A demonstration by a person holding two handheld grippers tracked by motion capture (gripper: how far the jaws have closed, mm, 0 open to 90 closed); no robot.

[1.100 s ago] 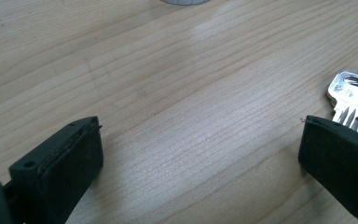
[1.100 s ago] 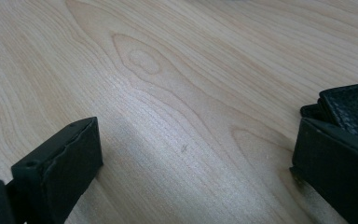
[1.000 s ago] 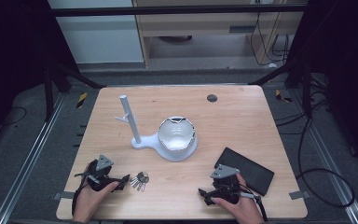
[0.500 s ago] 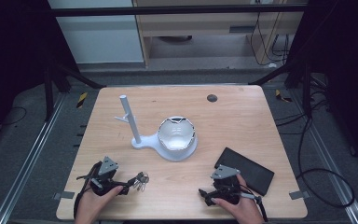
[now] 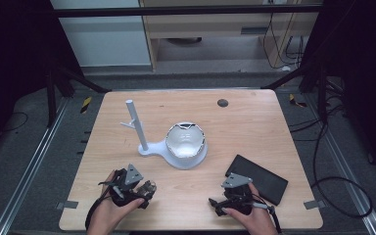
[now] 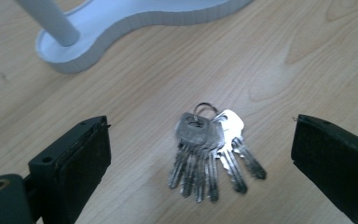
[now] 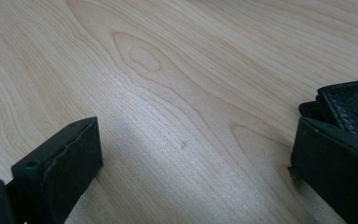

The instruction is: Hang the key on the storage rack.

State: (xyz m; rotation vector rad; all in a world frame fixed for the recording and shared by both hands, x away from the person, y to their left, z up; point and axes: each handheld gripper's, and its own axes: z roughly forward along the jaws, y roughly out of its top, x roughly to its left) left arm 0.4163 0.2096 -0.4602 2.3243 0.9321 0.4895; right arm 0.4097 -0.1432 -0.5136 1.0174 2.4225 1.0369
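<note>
A bunch of silver keys [image 6: 209, 149] on a ring lies flat on the wooden table [image 5: 254, 127]. My left gripper [image 6: 203, 135] is open, one black jaw on each side of the keys, neither touching them. In the high view the left gripper [image 5: 141, 190] sits near the front left edge with the keys [image 5: 150, 186] at its tips. My right gripper [image 5: 221, 192] rests at the front right, open over bare wood. In the right gripper view the right gripper [image 7: 198, 135] has its right jaw close beside a black leather wallet [image 7: 349, 102].
A white stand [image 5: 183, 147] with an upright post [image 5: 136, 125] and a bowl-shaped tray stands mid-table; its base [image 6: 121, 23] lies just beyond the keys. The black wallet [image 5: 257, 178] lies at the front right. A small dark round spot [image 5: 222, 103] marks the far side.
My left gripper has slid right across the table up to the keys, which now lie between its jaws. The right gripper has stayed where it was.
</note>
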